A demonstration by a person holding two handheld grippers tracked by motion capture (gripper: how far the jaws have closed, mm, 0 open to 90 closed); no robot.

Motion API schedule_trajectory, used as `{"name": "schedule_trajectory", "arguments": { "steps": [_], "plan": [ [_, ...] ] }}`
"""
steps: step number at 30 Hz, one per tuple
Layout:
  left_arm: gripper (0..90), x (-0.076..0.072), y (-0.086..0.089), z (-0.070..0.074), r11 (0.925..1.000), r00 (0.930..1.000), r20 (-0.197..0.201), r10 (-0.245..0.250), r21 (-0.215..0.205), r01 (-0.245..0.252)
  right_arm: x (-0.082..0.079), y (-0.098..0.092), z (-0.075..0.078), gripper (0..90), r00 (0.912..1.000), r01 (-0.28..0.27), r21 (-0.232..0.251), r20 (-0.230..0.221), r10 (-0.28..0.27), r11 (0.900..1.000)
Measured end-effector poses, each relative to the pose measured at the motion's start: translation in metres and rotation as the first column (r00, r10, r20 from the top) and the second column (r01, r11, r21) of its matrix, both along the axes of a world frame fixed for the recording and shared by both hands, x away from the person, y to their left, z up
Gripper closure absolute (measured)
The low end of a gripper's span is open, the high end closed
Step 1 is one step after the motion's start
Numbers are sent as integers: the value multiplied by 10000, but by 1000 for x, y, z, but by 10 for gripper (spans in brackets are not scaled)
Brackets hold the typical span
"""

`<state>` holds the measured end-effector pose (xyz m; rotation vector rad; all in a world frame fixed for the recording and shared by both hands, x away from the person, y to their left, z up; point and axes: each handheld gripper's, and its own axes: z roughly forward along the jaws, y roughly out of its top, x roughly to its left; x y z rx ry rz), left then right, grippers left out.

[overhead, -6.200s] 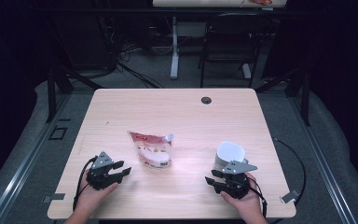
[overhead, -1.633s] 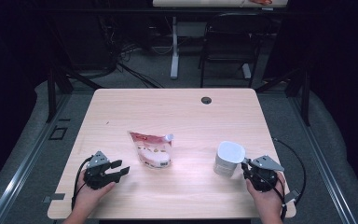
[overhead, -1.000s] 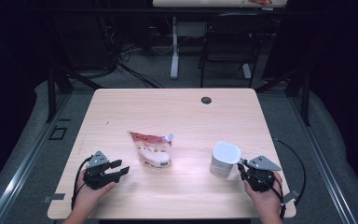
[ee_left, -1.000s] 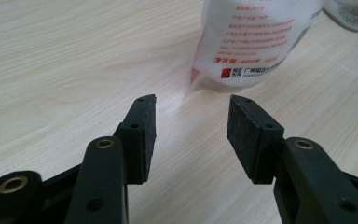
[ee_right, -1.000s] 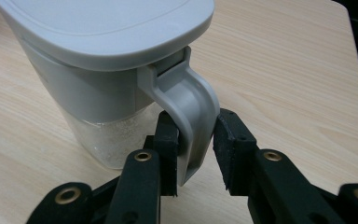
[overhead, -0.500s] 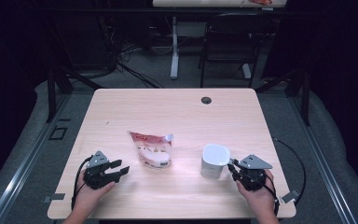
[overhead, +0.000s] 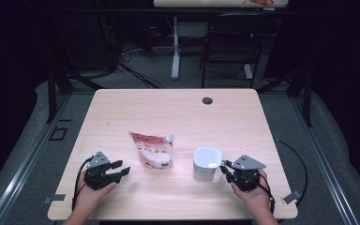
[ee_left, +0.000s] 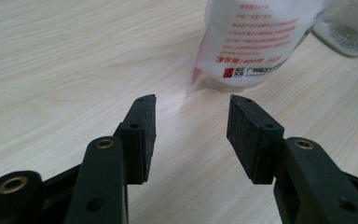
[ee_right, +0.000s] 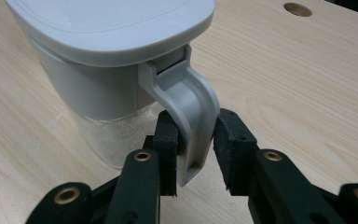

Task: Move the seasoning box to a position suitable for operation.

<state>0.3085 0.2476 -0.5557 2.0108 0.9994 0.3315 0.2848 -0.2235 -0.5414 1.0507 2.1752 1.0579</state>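
A red-and-white printed pouch (overhead: 152,150) lies flat near the middle of the wooden table (overhead: 168,108). To its right stands a grey-lidded clear jug (overhead: 206,164) with white grains inside. My right gripper (overhead: 225,169) is shut on the jug's grey handle (ee_right: 191,121), which sits between its pads at the jug's right side. In the right gripper view the jug (ee_right: 107,56) rises just ahead of the gripper (ee_right: 195,126). My left gripper (overhead: 122,168) rests left of the pouch, open and holding nothing. In the left gripper view this gripper (ee_left: 191,126) points at the pouch's bottom edge (ee_left: 256,42), a short way off.
A round cable hole (overhead: 207,100) sits at the table's far side. A black chair (overhead: 229,42) and a desk leg stand behind the table. The jug's clear base (ee_left: 349,23) shows beyond the pouch in the left gripper view.
My right gripper has slid left along the table with the jug in its grip, bringing it closer to the pouch. The left gripper and the pouch have stayed put.
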Motion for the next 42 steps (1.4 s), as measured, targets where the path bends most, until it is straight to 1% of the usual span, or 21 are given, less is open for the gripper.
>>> {"name": "schedule_trajectory", "arguments": {
  "steps": [3, 5, 7, 8, 12, 13, 14, 16, 17, 18, 20, 23, 25, 28, 31, 32, 36, 37, 39, 40, 42],
  "plan": [
    [524, 0, 0, 0, 10000, 10000, 1, 5, 7, -5, 2, 3, 0, 712, 9994, -334, 2, -39, 334, 9994],
    [524, 0, 1, 0, 10000, 10000, 7, 17, 2, -17, 2, 4, 0, 711, 9993, -365, 14, -13, 365, 9993],
    [522, 0, 1, 0, 10000, 10000, -13, 15, -14, -15, 3, 4, -1, 711, 9996, -294, 159, 28, 293, 9994],
    [520, 0, 1, 0, 10000, 10000, -15, 28, -14, -28, 3, 4, -1, 711, 9996, -279, 104, 18, 279, 9996],
    [519, 0, 2, 0, 10000, 10000, 5, 17, -6, -17, 3, 3, -2, 699, 9998, -186, 231, -17, 187, 9996],
    [519, 0, 1, 0, 10000, 10000, -28, 63, -50, -63, 4, 2, -2, 686, 9999, -117, 265, -31, 118, 9996],
    [519, 0, 1, 0, 9999, 9999, -52, 94, -86, -94, 5, 0, -3, 667, 10000, 60, 413, -4, -60, 9991],
    [519, 0, 2, 0, 10000, 10000, -35, 66, -69, -66, 5, -2, -3, 666, 9998, 196, 443, -72, -193, 9988],
    [519, 0, 2, 0, 10000, 10000, -49, 79, -56, -79, 6, -3, -3, 669, 9996, 273, 532, -101, -268, 9982],
    [519, 0, 2, 0, 9998, 9999, -98, 135, -115, -137, 6, -5, -3, 672, 9995, 303, 544, -128, -297, 9981],
    [517, 0, 2, 0, 9998, 9999, -25, 136, -119, -136, 6, -5, -3, 678, 9992, 387, 544, -105, -382, 9978],
    [517, 0, 2, 0, 9999, 9999, -85, 94, -82, -95, 5, -5, -2, 692, 9992, 399, 505, -54, -396, 9979],
    [516, 0, 2, 0, 9998, 9999, -59, 151, -164, -152, 4, -4, -2, 709, 9993, 360, 466, -45, -358, 9983],
    [516, 0, 3, 0, 9997, 9998, -41, 169, -187, -170, 4, -4, -2, 746, 9995, 321, 486, -91, -317, 9983],
    [515, 0, 3, 0, 9996, 9998, -47, 175, -205, -176, 4, -5, -2, 748, 9995, 289, 592, -99, -283, 9978],
    [516, 0, 3, 0, 9996, 9998, -48, 176, -205, -177, 4, -6, -2, 747, 9995, 292, 701, -140, -283, 9971],
    [515, 0, 3, 0, 9997, 9999, -7, 144, -176, -144, 2, -7, 0, 751, 9996, 269, 731, -101, -262, 9970],
    [515, 0, 4, 1, 9997, 9999, 2, 163, -177, -163, -1, -8, 2, 750, 9998, 202, 856, -35, -200, 9961],
    [514, 0, 4, 1, 9997, 9999, 2, 163, -174, -163, -2, -9, 3, 750, 9999, 158, 950, -53, -154, 9953],
    [514, -1, 4, 1, 9998, 9999, 1, 151, -164, -151, -6, -10, 5, 747, 9999, 104, 1090, -55, -99, 9940],
    [515, -1, 4, 2, 9997, 9999, -18, 157, -185, -157, -10, -11, 7, 734, 10000, 95, 1137, -31, -92, 9935]
  ]
}}
